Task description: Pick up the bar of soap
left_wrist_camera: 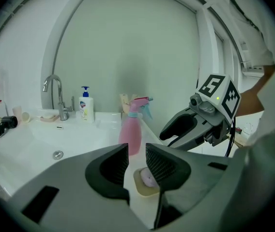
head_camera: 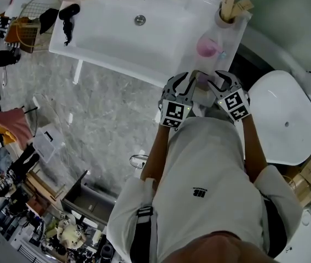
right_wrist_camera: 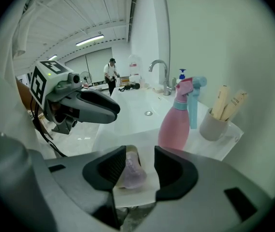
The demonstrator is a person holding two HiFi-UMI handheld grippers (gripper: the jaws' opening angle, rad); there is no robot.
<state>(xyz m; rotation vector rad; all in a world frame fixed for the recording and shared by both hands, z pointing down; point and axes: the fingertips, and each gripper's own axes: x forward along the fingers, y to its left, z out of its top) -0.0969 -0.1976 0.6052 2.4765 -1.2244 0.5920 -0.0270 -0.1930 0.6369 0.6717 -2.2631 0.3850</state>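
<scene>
Here, the right gripper (right_wrist_camera: pixel 140 162) and the left gripper (left_wrist_camera: pixel 136 154) both hover with jaws narrowly apart, gripping nothing. Below them the soap (right_wrist_camera: pixel 132 174), a pale lilac oval bar, lies flat in a cream dish (left_wrist_camera: pixel 139 185) at the front edge of the counter (right_wrist_camera: pixel 222 140), beside a pink spray bottle (right_wrist_camera: pixel 175 124). Its long axis runs away from the right gripper. Its embossed lettering is illegible.
</scene>
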